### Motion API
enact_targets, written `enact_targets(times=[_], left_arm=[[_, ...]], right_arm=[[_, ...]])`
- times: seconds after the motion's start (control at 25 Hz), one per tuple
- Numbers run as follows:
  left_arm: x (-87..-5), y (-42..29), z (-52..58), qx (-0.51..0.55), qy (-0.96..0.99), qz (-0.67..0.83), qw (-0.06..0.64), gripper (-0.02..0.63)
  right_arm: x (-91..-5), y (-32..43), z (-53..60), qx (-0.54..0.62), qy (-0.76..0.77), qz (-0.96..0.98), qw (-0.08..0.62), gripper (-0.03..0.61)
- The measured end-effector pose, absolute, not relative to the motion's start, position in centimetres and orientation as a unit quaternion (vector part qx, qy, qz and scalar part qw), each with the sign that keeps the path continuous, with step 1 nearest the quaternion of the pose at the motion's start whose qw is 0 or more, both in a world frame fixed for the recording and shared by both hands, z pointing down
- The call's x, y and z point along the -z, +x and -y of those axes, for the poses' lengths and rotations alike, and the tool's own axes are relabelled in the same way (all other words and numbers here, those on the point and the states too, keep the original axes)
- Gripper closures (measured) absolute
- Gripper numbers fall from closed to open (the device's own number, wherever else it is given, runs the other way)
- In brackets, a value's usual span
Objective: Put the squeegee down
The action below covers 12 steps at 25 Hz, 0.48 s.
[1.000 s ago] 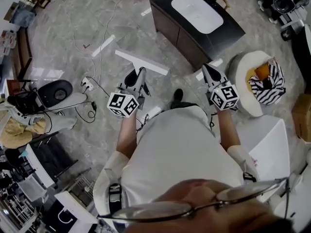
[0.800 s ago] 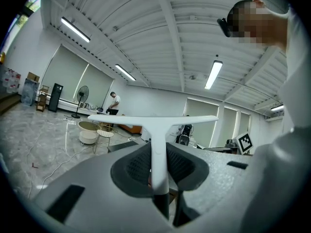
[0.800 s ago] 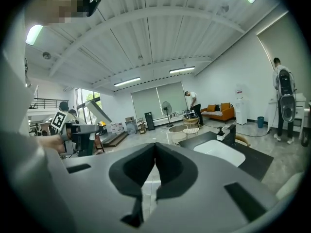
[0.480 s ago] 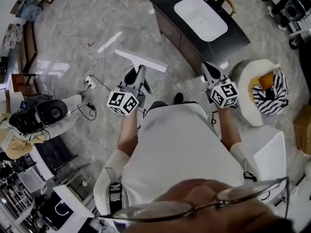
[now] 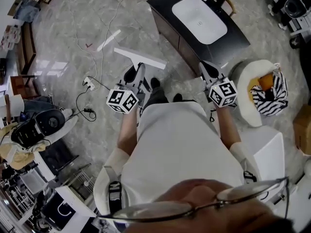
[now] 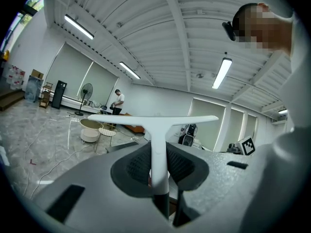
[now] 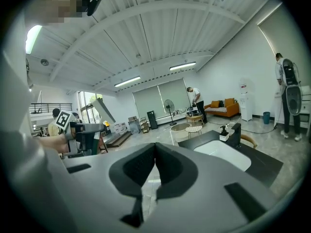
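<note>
White plastic squeegee [image 5: 146, 58] is held by its stem in the left gripper [image 5: 139, 75], jaws clamped on it, blade crosswise, aloft over the grey floor [image 5: 73, 47]. The right gripper [image 5: 208, 72] is closed together, empty. Carrying is judged the step in hand; a surface, perhaps the dark sink counter [image 5: 234, 37] ahead, must be reached before release

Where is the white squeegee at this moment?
Head view, left of centre: the squeegee is clamped in the left gripper, above the floor, left of the sink cabinet.
</note>
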<state>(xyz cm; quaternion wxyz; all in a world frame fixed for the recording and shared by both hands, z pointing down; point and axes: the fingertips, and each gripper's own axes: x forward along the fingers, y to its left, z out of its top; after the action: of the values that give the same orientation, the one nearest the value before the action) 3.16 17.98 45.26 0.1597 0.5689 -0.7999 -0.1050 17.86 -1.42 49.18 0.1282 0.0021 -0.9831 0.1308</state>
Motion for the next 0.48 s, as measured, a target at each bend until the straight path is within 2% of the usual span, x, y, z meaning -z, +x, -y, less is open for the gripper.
enact_targets(times=[0.48], left_arm=[[-45.9,-8.4,-13.1,0.099,0.611,0.769,0.161,0.543]], right_arm=[[-49.4,8.8,4.8,-0.128,0.057,0.982,0.129,0.572]])
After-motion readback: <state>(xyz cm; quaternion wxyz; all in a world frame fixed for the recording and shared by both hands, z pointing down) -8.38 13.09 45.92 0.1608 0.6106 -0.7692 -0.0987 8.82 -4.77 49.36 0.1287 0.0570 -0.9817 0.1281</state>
